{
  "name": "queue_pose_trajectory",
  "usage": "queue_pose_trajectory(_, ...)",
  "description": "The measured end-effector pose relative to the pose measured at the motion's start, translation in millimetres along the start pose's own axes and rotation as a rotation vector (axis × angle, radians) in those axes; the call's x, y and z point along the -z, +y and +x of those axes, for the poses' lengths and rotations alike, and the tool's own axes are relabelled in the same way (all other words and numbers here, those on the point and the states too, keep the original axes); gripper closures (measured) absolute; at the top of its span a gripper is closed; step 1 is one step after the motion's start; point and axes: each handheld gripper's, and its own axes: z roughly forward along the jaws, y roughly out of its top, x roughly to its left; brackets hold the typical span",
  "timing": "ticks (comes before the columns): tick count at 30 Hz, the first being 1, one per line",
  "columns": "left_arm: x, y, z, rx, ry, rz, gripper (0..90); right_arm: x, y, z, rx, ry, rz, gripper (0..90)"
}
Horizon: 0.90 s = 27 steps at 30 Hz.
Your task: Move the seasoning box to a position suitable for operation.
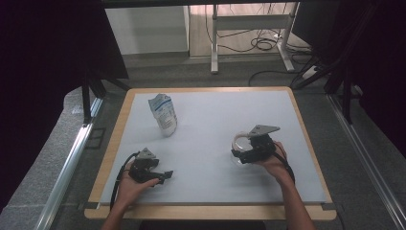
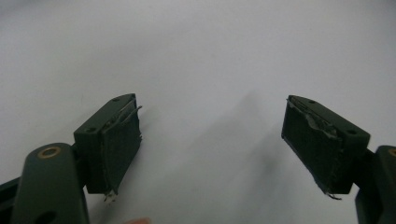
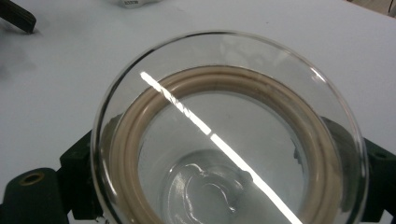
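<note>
Glass lid (image 3: 229, 140) | clamped between right gripper (image 3: 224, 186) jaws | above table (image 1: 210, 115)

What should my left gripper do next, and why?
Probably reach the left gripper toward the white pouch: its jaws stand open with nothing between them, the pouch stands upright and untouched at the far left, and the right gripper already clamps the glass lid.

Pale table (image 1: 215, 187); white pouch (image 1: 163, 115) upright, far-left part
</note>
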Motion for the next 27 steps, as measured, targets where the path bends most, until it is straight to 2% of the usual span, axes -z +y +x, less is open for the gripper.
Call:
queue_pose_trajectory(3, 0.4, -0.8, 0.3, 0.001, 0.001, 0.0, 19.4, -0.1, -0.2, 0.4, -0.004, -0.003, -0.001, 9.8)
queue_pose_trajectory(4, 0.8, -0.6, 0.5, 0.0, 0.001, -0.002, 19.4, 0.3, 0.7, 1.2, -0.016, -0.008, -0.003, 4.2)
queue_pose_trajectory(8, 1.7, 1.3, 0.2, -0.006, 0.003, -0.004, 19.4, 6.6, 4.2, 4.1, -0.019, -0.033, -0.013, 2.3)
queue_pose_trajectory(14, 1.0, 6.5, -2.5, -0.017, -0.003, -0.012, 19.5, 41.7, 11.6, 4.5, -0.076, -0.074, -0.135, 3.5)
queue_pose_trajectory(15, 0.8, 7.7, -3.5, -0.025, -0.001, -0.012, 19.5, 47.7, 10.5, 4.3, -0.086, -0.085, -0.161, 6.2)
queue_pose_trajectory(18, 2.3, 8.7, -4.5, -0.024, 0.003, -0.019, 19.5, 63.9, 3.0, 4.1, -0.118, -0.078, -0.234, 13.1)
queue_pose_trajectory(21, 3.4, 9.0, -4.4, -0.026, 0.004, -0.025, 19.6, 74.7, -6.5, 5.5, -0.138, -0.078, -0.27, 23.5)
queue_pose_trajectory(22, 4.0, 9.3, -4.4, -0.027, 0.009, -0.025, 19.6, 74.7, -6.5, 5.5, -0.138, -0.078, -0.27, 23.5)
queue_pose_trajectory(23, 4.4, 9.6, -4.2, -0.025, 0.009, -0.029, 19.7, 76.9, -9.0, 5.9, -0.143, -0.092, -0.28, 28.1)
queue_pose_trajectory(24, 5.3, 10.6, -4.2, -0.025, 0.012, -0.035, 19.8, 80.6, -11.2, 5.7, -0.149, -0.113, -0.27, 39.2)
queue_pose_trajectory(25, 5.5, 11.0, -4.6, -0.021, 0.014, -0.043, 19.9, 82.8, -12.4, 5.3, -0.151, -0.124, -0.275, 46.2)
queue_pose_trajectory(26, 5.5, 11.0, -4.6, -0.021, 0.014, -0.043, 20.0, 82.8, -12.4, 5.3, -0.151, -0.124, -0.275, 46.2)
queue_pose_trajectory(27, 6.7, 11.5, -5.0, -0.024, 0.015, -0.049, 20.0, 87.3, -14.9, 4.3, -0.172, -0.131, -0.297, 59.2)
